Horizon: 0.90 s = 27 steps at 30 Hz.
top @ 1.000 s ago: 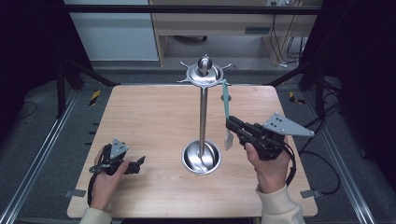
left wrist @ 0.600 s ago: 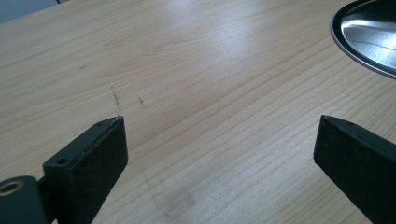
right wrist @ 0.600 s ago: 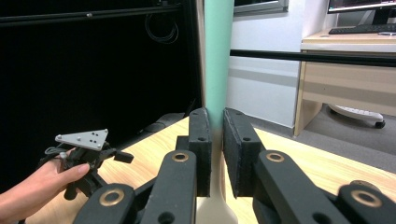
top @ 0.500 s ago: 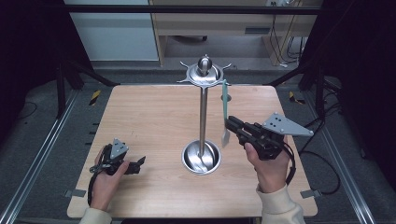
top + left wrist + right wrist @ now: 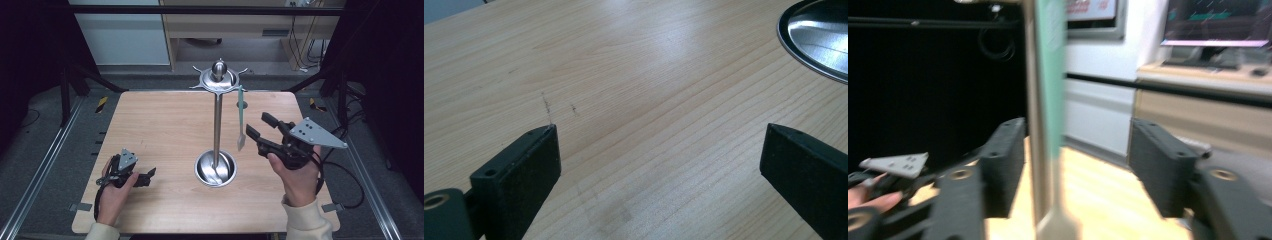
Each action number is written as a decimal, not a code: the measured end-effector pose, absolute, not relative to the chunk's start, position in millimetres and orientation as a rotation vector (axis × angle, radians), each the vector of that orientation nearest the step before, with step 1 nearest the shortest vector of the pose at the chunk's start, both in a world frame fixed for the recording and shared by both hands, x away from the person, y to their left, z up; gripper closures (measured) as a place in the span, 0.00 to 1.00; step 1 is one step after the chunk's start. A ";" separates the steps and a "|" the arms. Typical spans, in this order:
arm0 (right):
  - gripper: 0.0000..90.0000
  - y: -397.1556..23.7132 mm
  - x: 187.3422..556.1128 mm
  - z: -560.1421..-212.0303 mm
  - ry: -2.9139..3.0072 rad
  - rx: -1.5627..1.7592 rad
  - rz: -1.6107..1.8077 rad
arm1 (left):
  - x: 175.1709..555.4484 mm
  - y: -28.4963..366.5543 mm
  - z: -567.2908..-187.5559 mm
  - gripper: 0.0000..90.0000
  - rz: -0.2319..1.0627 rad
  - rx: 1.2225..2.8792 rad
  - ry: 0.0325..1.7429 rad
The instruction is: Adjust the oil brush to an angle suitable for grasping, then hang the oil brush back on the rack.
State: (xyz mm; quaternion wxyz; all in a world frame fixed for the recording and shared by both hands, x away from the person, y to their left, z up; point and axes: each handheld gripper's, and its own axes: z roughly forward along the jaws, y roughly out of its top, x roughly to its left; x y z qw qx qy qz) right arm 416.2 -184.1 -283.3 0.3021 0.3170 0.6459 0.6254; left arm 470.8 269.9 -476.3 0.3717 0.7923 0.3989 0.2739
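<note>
A steel stand (image 5: 217,115) rises from a round bowl-like base (image 5: 215,168) at the table's middle, topped by a hooked disc (image 5: 218,80). A green-handled utensil (image 5: 240,120) hangs from one hook on its right side. My right gripper (image 5: 253,128) is held open just right of the utensil; in the right gripper view the green handle (image 5: 1050,75) and the pole (image 5: 1034,115) stand between the jaws, nothing touching them. My left gripper (image 5: 149,176) rests open low on the table at the front left, its jaws wide over bare wood (image 5: 649,115).
The wooden table (image 5: 165,120) has metal rails along both sides. A cabinet and a wooden shelf stand beyond the far edge. The base's rim (image 5: 819,45) lies at the top right of the left gripper view. My left hand and its gripper (image 5: 893,167) lie far off in the right gripper view.
The right gripper has edged slightly closer to the hanging utensil. The left gripper has stayed in place.
</note>
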 end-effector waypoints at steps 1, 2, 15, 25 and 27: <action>0.36 -186.8 415.6 -281.1 1.698 0.842 1.651 | 470.9 269.9 -476.3 0.03 0.702 2.030 1.023; 0.33 -190.8 415.2 -278.9 1.680 0.845 1.644 | 470.9 269.9 -476.2 0.03 0.702 2.029 1.023; 0.13 -226.1 437.8 -293.7 1.643 1.034 1.450 | 469.8 273.0 -474.5 0.03 0.710 2.006 1.032; 0.10 -236.2 449.7 -308.7 1.636 1.135 1.390 | 470.4 274.6 -473.4 0.03 0.722 1.996 1.040; 0.10 -237.7 451.4 -311.7 1.636 1.147 1.382 | 470.0 274.9 -472.8 0.03 0.727 1.995 1.039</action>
